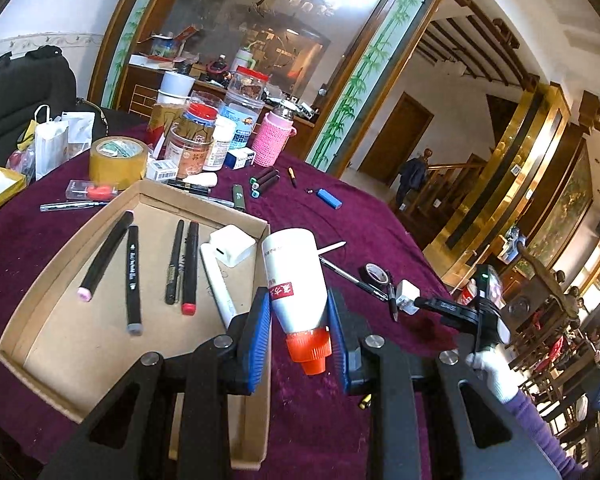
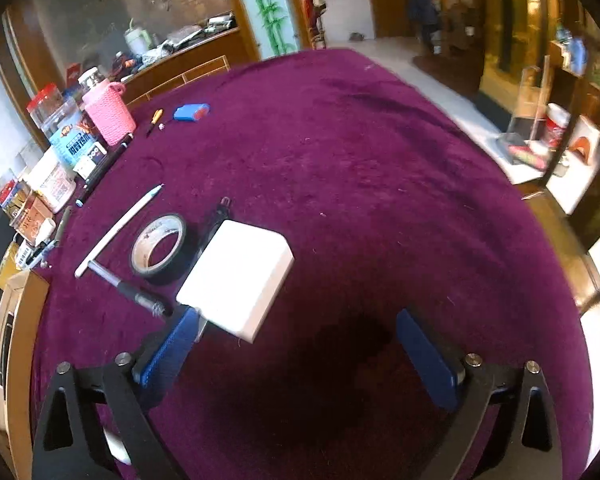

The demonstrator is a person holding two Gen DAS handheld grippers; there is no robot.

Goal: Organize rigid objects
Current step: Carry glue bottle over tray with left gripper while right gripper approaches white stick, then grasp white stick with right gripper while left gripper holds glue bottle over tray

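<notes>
**tape_n_tongs:** Your left gripper (image 1: 298,332) is clamped on that white bottle (image 1: 294,280) with the orange cap (image 1: 309,350), blue pads squeezing the lower body just above the cap. The bottle is off the table, right by the near corner of the cardboard tray (image 1: 16,350). It sits tilted, cap toward you. Smooth plastic, so I'd guess it's slippery, and probably light unless it's full. You've got it near one end, so the long body may want to swing. Go easy when you set it down beside the markers (image 1: 133,280) and the white charger (image 1: 233,245) in there.

**velvet_desk:** And the right one?

**tape_n_tongs:** Your right gripper (image 2: 300,344) is spread wide, nothing pinched. The white adapter block (image 2: 236,276) lies flat on the purple tablecloth (image 2: 380,160) in front of it, with its near corner just beside the left blue pad (image 2: 172,340). I can't tell if that pad touches it. It's not centred between the pads though.

**velvet_desk:** How would you grab it?

**tape_n_tongs:** It looks like hard glossy plastic with rounded edges, stiff, a bit dense, won't crush. I'd shift over so both pads meet the two long flat sides, mid-body. Pinch a corner and I reckon it twists out. Watch the black tape roll (image 2: 159,247) and the pen (image 2: 134,290) right next to it.
</notes>
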